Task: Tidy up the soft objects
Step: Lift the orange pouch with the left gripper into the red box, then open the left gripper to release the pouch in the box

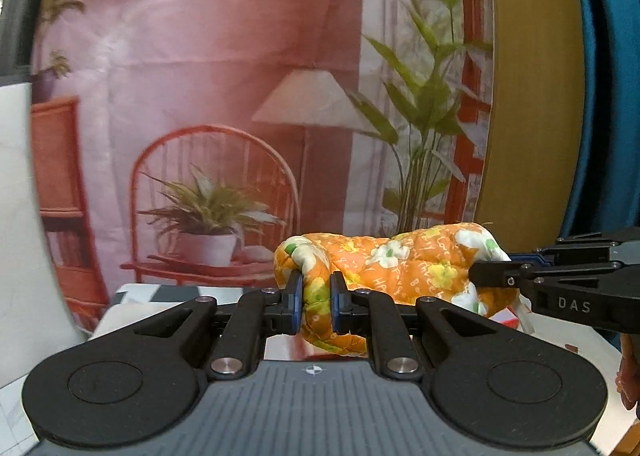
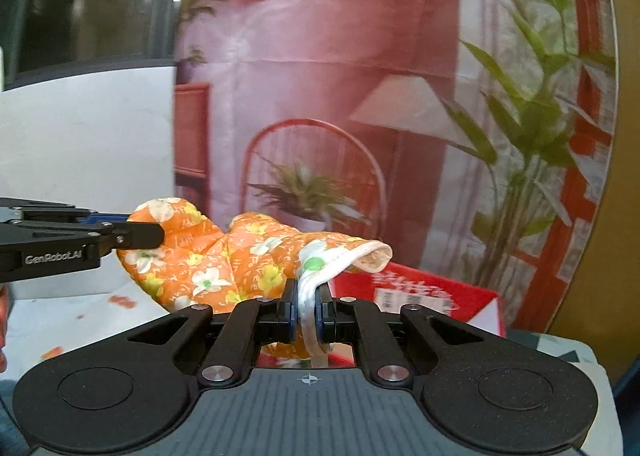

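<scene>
Orange floral oven mitt (image 1: 404, 264): stretched between my left gripper (image 1: 316, 302) and right gripper (image 2: 306, 310), both clamped on its ends.

I am seeing a white table (image 2: 80, 316) under everything. A red box (image 2: 420, 296) with a white label is lying on it, and I am taking this box as my landmark. To the left of the box, well apart, small orange-red scraps (image 2: 122, 300) are lying on the bare white top. To the right of the box, at the table edge, a cloth with a dark and light pattern (image 2: 568, 348) is showing; I cannot tell more about it.
</scene>
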Tool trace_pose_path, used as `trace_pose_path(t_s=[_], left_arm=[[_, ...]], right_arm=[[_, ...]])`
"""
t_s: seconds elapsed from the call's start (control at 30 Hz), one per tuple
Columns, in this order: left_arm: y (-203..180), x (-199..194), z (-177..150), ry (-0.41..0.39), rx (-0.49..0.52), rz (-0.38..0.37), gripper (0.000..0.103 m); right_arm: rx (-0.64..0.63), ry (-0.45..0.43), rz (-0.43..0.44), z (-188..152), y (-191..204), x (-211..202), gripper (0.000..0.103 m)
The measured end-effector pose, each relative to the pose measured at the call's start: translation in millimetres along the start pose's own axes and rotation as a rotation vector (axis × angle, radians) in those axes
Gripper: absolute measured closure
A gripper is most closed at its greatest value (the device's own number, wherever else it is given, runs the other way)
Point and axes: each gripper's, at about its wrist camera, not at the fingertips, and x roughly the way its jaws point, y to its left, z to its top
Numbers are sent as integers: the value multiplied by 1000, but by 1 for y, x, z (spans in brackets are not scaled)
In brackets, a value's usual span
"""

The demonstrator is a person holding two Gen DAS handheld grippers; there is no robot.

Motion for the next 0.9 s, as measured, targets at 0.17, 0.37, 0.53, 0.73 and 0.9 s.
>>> trace_pose_path(t_s=[0.17,0.37,0.53,0.73,0.9], left_arm=[[-8,62,3,98,-33,-33,88],[-15,123,-7,225,-68,-59,88],[-20,150,-17,294,-34,-61,88],[-21,173,-24,347,-22,-73,86],[-16,173,-26,373,-35,-98,47]], right_arm=[[76,62,-37,-1,-48,45,95],[135,165,-64,-16,-89,91,95],[197,235,-73,-32,-112,120,95],[244,275,-83,-49,-124,138,93],[279,282,-110,-54,-131,139,65]])
